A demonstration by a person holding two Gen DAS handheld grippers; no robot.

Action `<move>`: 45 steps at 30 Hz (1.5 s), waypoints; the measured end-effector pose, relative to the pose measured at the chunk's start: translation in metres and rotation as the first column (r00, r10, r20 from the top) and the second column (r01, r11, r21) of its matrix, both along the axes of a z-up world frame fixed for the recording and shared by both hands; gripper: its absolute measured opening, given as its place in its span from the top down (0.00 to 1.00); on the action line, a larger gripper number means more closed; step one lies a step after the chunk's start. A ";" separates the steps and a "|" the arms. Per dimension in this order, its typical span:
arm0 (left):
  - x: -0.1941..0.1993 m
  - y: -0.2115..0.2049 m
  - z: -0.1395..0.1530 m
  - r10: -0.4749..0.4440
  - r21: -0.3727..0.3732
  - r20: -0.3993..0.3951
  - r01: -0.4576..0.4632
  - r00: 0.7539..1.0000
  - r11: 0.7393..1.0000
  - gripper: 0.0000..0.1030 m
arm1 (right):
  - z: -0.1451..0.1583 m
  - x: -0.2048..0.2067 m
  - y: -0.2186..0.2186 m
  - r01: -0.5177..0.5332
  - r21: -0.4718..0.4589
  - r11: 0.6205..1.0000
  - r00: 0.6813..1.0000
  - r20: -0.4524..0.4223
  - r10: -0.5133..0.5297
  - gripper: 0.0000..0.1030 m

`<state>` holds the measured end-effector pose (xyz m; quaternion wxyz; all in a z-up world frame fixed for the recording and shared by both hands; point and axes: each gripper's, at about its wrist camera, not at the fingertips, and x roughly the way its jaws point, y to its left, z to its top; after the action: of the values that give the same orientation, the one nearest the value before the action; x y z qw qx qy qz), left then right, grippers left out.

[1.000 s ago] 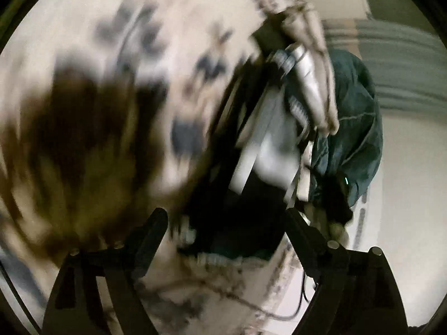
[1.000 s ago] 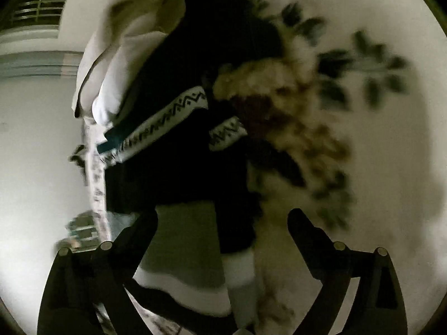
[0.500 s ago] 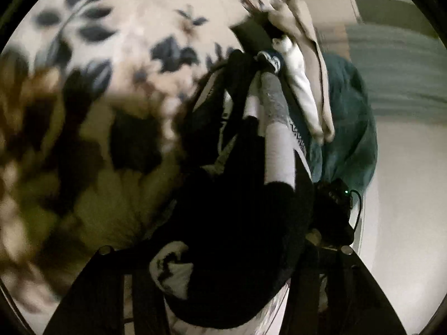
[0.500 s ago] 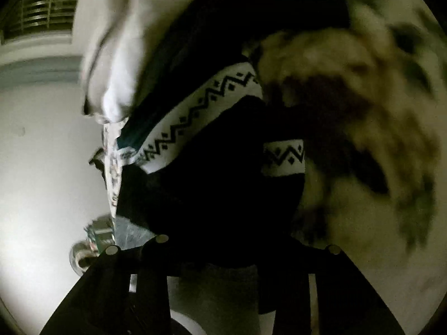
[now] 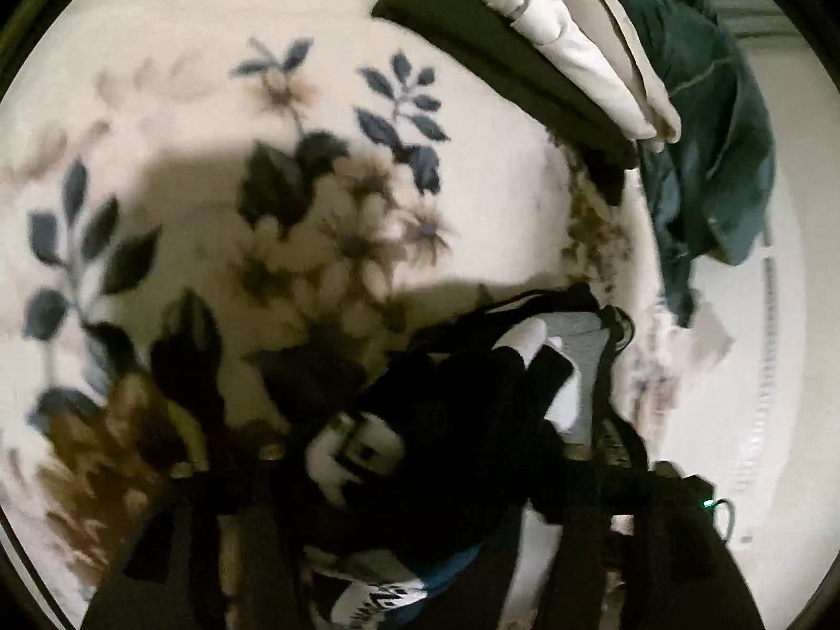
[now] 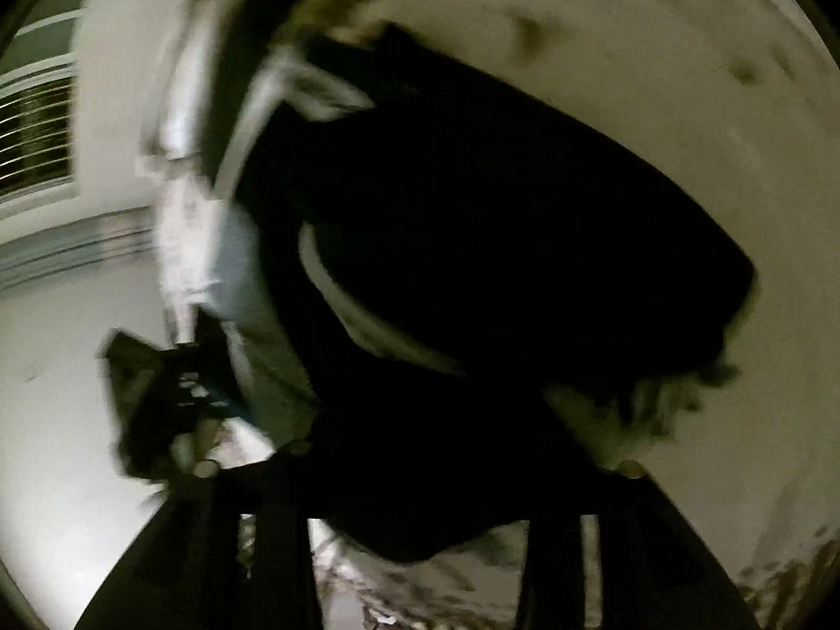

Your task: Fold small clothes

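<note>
Item: small dark garment (image 5: pixel 462 420), black with white patterned bands and a strip of blue at its near edge; bunched, not flat. Location: near centre of the left wrist view, over a floral bedspread (image 5: pixel 220 121); in the right wrist view the same garment (image 6: pixel 499 241) fills the middle, badly blurred

Left gripper (image 5: pixel 420 478): jaws drawn close, cloth gathered between them; judged to be gripping the garment

Right gripper (image 6: pixel 420 478): jaws likewise narrow with dark cloth between them; judged holding, though blur leaves the contact unclear

Surroundings: folded stack (image 5: pixel 551 47) of dark, white and beige pieces at far right of the bedspread; teal garment (image 5: pixel 709 121) draped beyond it, hanging over the edge; pale floor at right

Stage, as judged: fold in progress, garment carried between both grippers, not yet laid down

Risks: bunched layers may slip from one pinch, since thick knit compresses unevenly; uneven pull between the two grippers would skew the fold; a wide swing toward far right could clip the stack and topple it
</note>
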<state>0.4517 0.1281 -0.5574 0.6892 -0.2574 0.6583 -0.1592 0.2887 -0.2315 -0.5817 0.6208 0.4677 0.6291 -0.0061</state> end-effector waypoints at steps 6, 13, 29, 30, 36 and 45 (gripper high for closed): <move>-0.059 0.030 0.060 0.103 0.168 0.162 -0.130 0.981 0.977 0.02 | 0.053 0.003 -0.017 -0.168 -0.196 0.966 0.985 0.017 0.174 0.25; -0.141 0.069 0.029 0.296 0.377 0.132 -0.324 0.946 0.868 0.02 | 0.112 0.051 -0.029 -0.327 -0.391 0.860 0.925 0.053 0.375 0.21; -0.114 0.064 -0.030 0.371 0.453 0.056 -0.355 0.927 0.818 0.00 | 0.075 0.213 -0.040 -0.317 -0.556 0.769 0.897 0.086 0.433 0.96; -0.110 0.068 -0.018 0.397 0.367 0.077 -0.397 0.914 0.841 0.00 | 0.073 0.214 -0.043 -0.318 -0.546 0.775 0.904 0.072 0.421 0.96; -0.049 0.058 -0.006 0.410 0.069 0.077 -0.415 0.909 0.907 0.11 | 0.061 0.208 -0.025 -0.392 -0.538 0.746 0.878 0.024 0.479 0.96; -0.006 0.071 0.011 0.426 -0.001 0.107 -0.428 0.898 0.904 0.56 | 0.061 0.202 -0.033 -0.454 -0.448 0.770 0.877 -0.074 0.474 0.82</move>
<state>0.4462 0.1990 -0.5463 0.7436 -0.3790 0.5507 -0.0099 0.4910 -0.2641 -0.5203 0.7077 0.1405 0.6923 0.0114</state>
